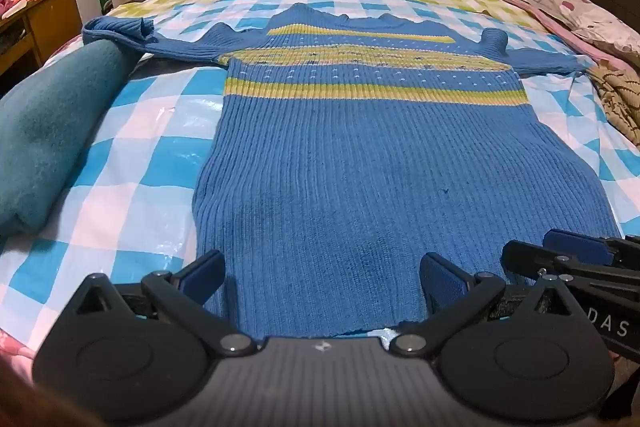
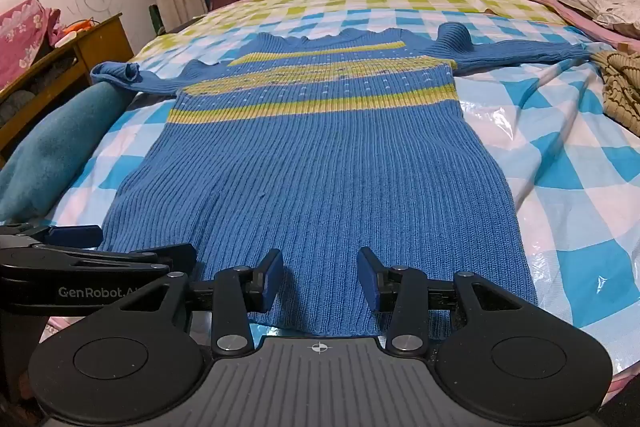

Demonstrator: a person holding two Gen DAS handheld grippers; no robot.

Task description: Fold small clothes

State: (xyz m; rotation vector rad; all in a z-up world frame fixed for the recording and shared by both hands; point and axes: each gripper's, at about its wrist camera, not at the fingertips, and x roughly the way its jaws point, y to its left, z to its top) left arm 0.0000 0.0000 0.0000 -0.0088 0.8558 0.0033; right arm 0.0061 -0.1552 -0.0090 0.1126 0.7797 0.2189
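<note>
Blue ribbed knit sweater with yellow-green stripes [image 1: 360, 155] lay flat on the checked bed sheet [image 1: 132, 187]. Left gripper [image 1: 322, 283] and right gripper [image 2: 320, 277] hovered over its hem, both spread, empty. Pinch hem corners evenly, fold toward the collar.

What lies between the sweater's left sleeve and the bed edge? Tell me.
A rolled teal blanket lies there; the sweater cuff rests on its far end, shown in both wrist views.

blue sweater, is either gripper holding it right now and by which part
Nothing is held. The left gripper and right gripper are open at the hem of the blue sweater, fingers apart.
</note>
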